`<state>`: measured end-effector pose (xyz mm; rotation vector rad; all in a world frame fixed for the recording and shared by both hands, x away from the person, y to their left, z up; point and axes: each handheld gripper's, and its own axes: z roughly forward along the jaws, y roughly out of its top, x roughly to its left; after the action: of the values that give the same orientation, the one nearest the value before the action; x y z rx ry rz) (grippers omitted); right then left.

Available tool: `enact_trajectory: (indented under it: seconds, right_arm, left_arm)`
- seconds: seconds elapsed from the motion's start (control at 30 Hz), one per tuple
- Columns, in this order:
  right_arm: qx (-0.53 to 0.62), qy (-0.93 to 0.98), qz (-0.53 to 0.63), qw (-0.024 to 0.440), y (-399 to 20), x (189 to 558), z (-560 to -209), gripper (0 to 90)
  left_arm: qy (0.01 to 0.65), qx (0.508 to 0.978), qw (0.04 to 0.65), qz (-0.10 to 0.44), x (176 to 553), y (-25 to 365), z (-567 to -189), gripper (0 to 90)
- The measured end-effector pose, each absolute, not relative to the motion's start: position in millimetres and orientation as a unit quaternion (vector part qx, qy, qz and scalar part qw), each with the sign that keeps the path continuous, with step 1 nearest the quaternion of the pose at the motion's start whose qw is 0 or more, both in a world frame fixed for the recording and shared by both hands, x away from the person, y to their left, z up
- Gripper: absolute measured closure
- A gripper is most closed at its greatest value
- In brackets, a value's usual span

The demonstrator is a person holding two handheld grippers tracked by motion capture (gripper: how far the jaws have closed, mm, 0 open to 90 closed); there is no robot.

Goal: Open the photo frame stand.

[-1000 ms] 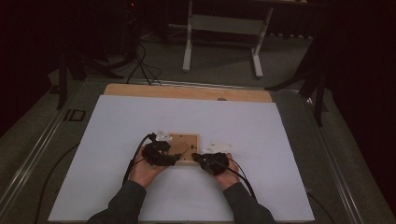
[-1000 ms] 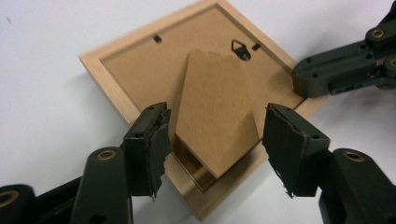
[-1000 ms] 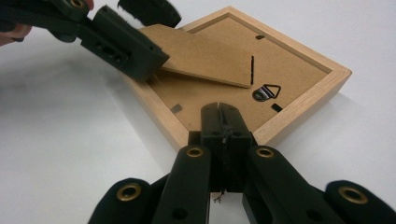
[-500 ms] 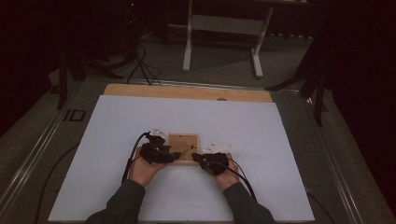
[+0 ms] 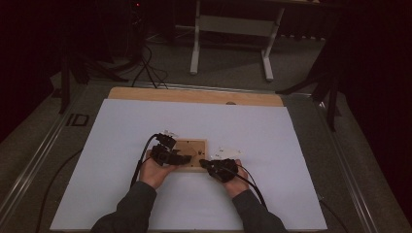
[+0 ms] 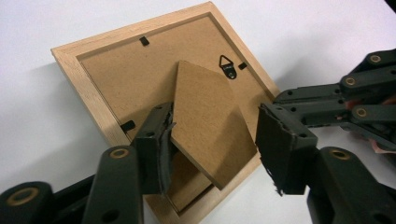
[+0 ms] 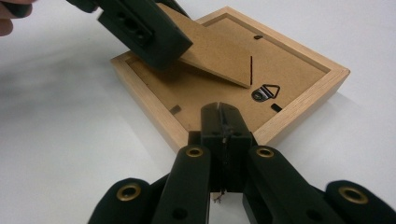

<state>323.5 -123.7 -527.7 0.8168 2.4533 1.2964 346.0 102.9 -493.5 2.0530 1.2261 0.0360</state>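
Note:
A light wooden picture frame (image 5: 193,145) lies face down on the white sheet, its brown back (image 6: 130,70) up. Its cardboard stand flap (image 6: 205,116) is lifted at an angle. My left gripper (image 6: 215,147) straddles the flap and its jaws have just been closing. One pad (image 6: 161,144) touches the flap's edge, and the other stands just off it. In the right gripper view, a left finger (image 7: 140,28) sits above the flap (image 7: 219,51). My right gripper (image 7: 224,114) is shut, its tip resting on the frame's near rim (image 7: 275,128). Both grippers (image 5: 182,158) (image 5: 206,165) meet at the frame's near edge.
A triangular metal hanger (image 7: 265,92) and small black clips sit on the frame's back. The white sheet (image 5: 272,145) covers the table up to a wooden strip (image 5: 194,95) at the far edge. A white-legged stand (image 5: 231,29) and cables lie on the floor beyond.
The left gripper has shifted slightly over the frame's near left part. The right hand and the frame have kept still.

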Motion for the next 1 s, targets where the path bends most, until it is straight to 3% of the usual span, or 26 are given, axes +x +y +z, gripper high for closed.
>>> enact_trajectory:
  seconds: [0.4, 1.0]
  right_arm:
    - [0.282, 0.842, 0.443, 0.123, -123.6, 323.6, -527.3, 89.7]
    - [0.293, 0.848, 0.424, 0.128, -126.3, 325.5, -515.5, 80.3]
  left_arm:
    - [0.482, 0.801, 0.355, -0.015, 353.0, 105.5, -493.9, 52.9]
    - [0.452, 0.822, 0.345, 0.043, 342.4, 97.7, -490.4, 53.4]
